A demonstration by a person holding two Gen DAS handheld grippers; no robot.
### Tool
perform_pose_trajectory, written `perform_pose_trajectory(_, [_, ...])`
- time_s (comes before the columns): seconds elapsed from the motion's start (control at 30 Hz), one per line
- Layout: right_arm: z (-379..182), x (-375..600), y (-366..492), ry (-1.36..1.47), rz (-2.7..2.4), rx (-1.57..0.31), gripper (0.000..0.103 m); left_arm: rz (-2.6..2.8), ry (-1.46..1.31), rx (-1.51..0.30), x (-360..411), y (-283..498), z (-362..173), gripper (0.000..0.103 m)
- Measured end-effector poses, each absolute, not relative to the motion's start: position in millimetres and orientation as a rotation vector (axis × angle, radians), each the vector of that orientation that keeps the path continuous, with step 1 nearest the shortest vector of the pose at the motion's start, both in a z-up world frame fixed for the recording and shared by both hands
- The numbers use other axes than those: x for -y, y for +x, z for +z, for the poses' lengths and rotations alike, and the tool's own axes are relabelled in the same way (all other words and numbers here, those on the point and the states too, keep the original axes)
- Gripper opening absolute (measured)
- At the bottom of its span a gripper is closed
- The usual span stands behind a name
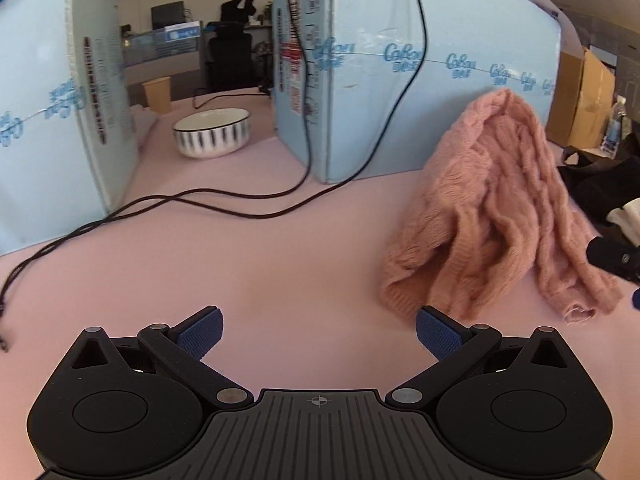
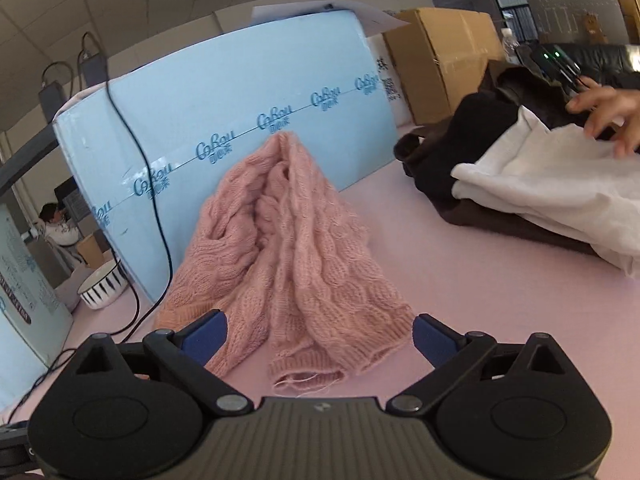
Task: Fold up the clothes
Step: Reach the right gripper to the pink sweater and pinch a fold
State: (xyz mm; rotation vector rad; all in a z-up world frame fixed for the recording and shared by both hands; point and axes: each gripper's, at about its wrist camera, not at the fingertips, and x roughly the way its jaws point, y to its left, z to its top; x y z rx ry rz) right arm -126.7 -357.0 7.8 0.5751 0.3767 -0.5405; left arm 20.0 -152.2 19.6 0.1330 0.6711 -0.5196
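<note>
- Pink cable-knit woollen sweater [image 2: 292,248] is heaped on the pale pink tabletop [image 1: 280,248], its peak leaning against the light blue printed foam board [image 2: 224,104] behind it; propped like that, it is bunched and unfolded, so folding is judged not yet begun.
- A ribbed cuff or hem with loose threads [image 2: 308,372] lies nearest the right gripper [image 2: 320,340], which is probably why that gripper is aimed there.
- The right gripper is spread wide, its blue-padded fingers [image 2: 206,334] standing on either side of the near edge of the sweater, nothing being held; whether the pads touch the knit cannot be told.
- The left gripper [image 1: 318,334] is likewise released, held over bare tabletop with the sweater off to its right, seemingly kept clear until a second corner is offered.
- Thin black cables [image 1: 224,200] trail down the foam board and across the tabletop to the left of the sweater; snagging is a risk if the garment is dragged that way.
- A white bowl with dark stripes [image 1: 212,132] and a tan paper cup [image 1: 157,95] are set well apart, in the gap between the boards.
- To the right, a pile of dark and white garments [image 2: 540,184] is being touched by a bare hand [image 2: 608,116], presumably the stock awaiting folding.
</note>
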Motion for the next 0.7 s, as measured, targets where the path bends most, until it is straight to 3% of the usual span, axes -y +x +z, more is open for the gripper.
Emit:
perform_pose_trajectory(0.2, [-0.5,364.4,-101.4,0.468,-0.565,-0.441,0.098,-0.562,0.097,-0.683,189.2,33.6,7.1,0.103])
perform_pose_trajectory(0.43, [-12.6,384.0,-85.7,0.634,-0.519,-0.471,0.099,-0.602,0.146,-0.669,213.4,41.2,1.4,0.102])
perform_pose_trajectory(0.57, [-14.0,373.0,-66.4,0.507,-0.533,-0.529,0.094,-0.606,0.163,-0.666,220.5,41.5,1.3,0.098])
perform_pose_trajectory(0.63, [-14.8,367.6,-60.9,0.476,-0.54,-0.533,0.089,-0.604,0.168,-0.662,222.6,42.9,1.7,0.094])
perform_pose_trajectory(0.7, [-14.8,367.0,-57.7,0.478,-0.519,-0.528,0.072,-0.606,0.174,-0.66,225.5,43.6,1.8,0.092])
